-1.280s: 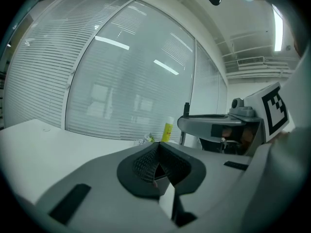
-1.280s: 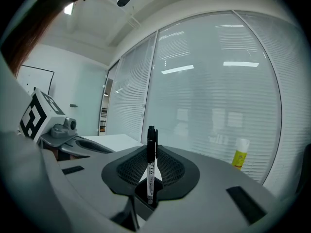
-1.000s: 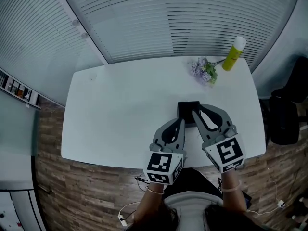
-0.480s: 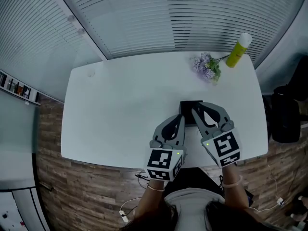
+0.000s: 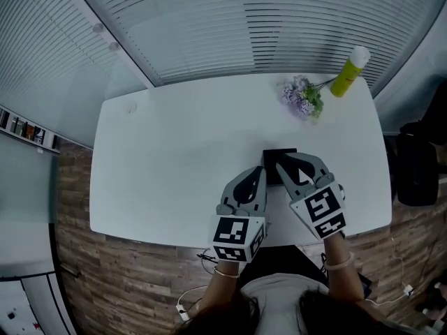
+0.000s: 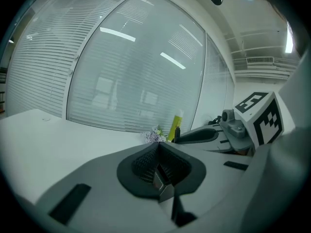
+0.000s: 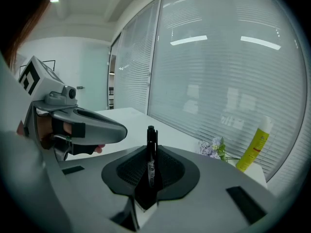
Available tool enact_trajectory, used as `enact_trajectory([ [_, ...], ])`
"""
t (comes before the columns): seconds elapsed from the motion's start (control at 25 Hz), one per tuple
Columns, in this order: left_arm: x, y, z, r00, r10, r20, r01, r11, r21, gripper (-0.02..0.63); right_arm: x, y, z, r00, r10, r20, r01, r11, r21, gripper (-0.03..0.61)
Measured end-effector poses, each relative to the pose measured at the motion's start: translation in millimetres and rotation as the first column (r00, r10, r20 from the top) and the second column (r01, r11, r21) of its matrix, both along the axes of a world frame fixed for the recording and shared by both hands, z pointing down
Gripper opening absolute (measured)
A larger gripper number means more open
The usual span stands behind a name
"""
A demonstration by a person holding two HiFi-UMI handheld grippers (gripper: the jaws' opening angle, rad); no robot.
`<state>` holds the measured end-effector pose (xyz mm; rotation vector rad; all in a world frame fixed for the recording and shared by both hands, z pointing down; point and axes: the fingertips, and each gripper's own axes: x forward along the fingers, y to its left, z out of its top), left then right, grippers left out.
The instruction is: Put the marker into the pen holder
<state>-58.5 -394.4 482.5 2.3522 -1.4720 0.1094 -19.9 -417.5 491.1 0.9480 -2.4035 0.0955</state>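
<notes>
Ok so the right gripper is clamped on the marker. It's a black one with a white label, standing upright between the jaws with its top poking out above them. That's where the marker is, pinched in the right claw and not lying on the worktop.

The left gripper has its jaws pressed together with nothing in them. From its own view you can see the right one just beside it, off to the right.

From the head view, both grippers sit close to the near edge of the white worktop, right of the middle. They're side by side and pointing away from the person. The black pen holder is a little square thing right in front of them. The right gripper's tips overlap it, while the left gripper's tips stop just to the left of it. The marker itself is too small to pick out from up there, so I honestly can't tell if its lower end is in the holder.

Over by the far right corner there's a yellow bottle with a white cap. A small bunch of purple flowers lies just beside it. Both are well away from the holder. The bottle and flowers also show up in the right gripper view, in front of the blinds.
</notes>
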Motion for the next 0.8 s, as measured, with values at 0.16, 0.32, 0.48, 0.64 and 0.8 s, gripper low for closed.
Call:
enact_trajectory([
  [0.16, -2, -4, 5, 1.0, -0.008, 0.002, 0.008, 1.0, -0.013, 0.018, -2, -1, 10, 0.999, -0.019, -0.038, 0.018, 1.0, -0.024, 0.086],
  [0.32, 0, -9, 7, 1.0, -0.011, -0.001, 0.011, 1.0, -0.021, 0.018, -3, -5, 17, 0.997, -0.031, -0.069, 0.029, 0.999, -0.041, 0.086],
  [0.48, 2, -13, 10, 1.0, -0.01, 0.003, 0.01, 1.0, -0.03, 0.018, -3, -8, 24, 0.991, -0.054, -0.121, 0.047, 0.997, -0.062, 0.086],
  [0.64, 2, -17, 12, 1.0, -0.01, 0.006, 0.011, 0.999, -0.038, 0.018, -5, -7, 35, 0.981, -0.094, -0.17, 0.075, 0.991, -0.113, 0.087],
  [0.8, 2, -20, 14, 1.0, -0.013, 0.013, 0.014, 0.999, -0.046, 0.018, -6, -7, 45, 0.975, -0.12, -0.189, 0.092, 0.984, -0.152, 0.087],
])
